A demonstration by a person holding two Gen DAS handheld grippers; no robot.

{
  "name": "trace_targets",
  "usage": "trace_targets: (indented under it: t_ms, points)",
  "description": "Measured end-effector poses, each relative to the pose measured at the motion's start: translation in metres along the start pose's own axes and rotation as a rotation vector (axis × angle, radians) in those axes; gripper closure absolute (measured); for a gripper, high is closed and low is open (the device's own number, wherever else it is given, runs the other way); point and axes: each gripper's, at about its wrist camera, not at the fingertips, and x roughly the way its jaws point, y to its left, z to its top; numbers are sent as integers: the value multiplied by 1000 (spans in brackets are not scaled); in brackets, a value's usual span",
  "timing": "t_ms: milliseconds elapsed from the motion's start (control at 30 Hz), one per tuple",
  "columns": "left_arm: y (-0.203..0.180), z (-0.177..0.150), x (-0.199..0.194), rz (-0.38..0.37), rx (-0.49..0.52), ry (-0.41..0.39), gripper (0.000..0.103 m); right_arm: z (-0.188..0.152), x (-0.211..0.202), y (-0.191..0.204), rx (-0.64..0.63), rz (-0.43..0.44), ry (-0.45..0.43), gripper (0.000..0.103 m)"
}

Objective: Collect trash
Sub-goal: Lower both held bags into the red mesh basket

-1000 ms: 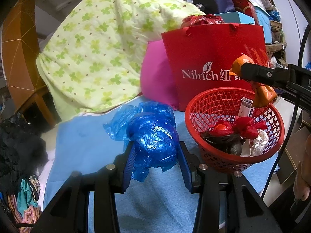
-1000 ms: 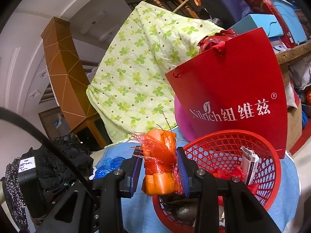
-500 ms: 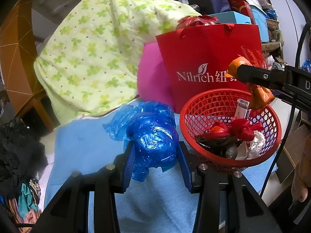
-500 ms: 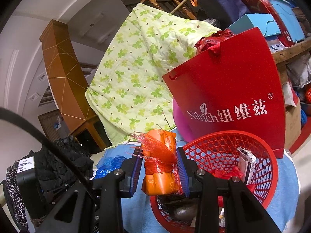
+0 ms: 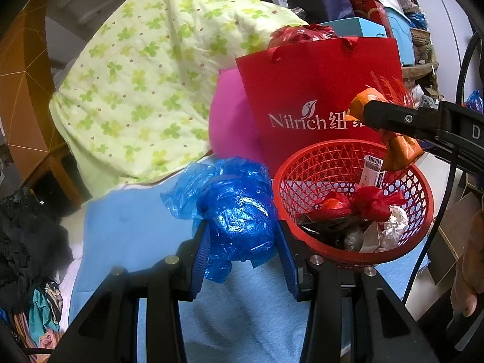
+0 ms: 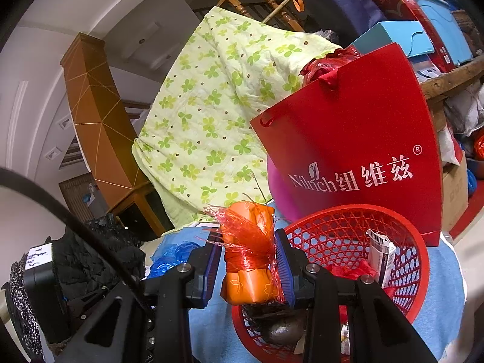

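Gripping a crumpled blue plastic bag (image 5: 242, 220), the left gripper (image 5: 243, 242) sits beside the red mesh plastic basket (image 5: 420, 211); the right gripper (image 6: 249, 260) pinches an orange net-wrapped packet (image 6: 248, 254) above its rim.

Left gripper (image 5: 243, 236) points forward and moderately downward, its two blue-padded fingers (image 5: 201, 260) pressed against either side of a crumpled blue plastic bag (image 5: 239, 211); grip firm. Right gripper (image 6: 249, 260) is held nearly level, its pads (image 6: 282, 267) clamped on an orange bundle wrapped in red netting (image 6: 249, 251). In the left wrist view the right gripper enters from the right edge as a black bar. A hand (image 5: 469, 275) shows partly at lower right.
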Motion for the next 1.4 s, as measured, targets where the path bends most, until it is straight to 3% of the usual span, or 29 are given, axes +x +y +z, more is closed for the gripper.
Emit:
trace_targets:
  t_ms: [1400]
  points:
    - [-23, -1, 5, -53, 37, 10, 58, -3, -14, -3, 28, -23, -25, 64]
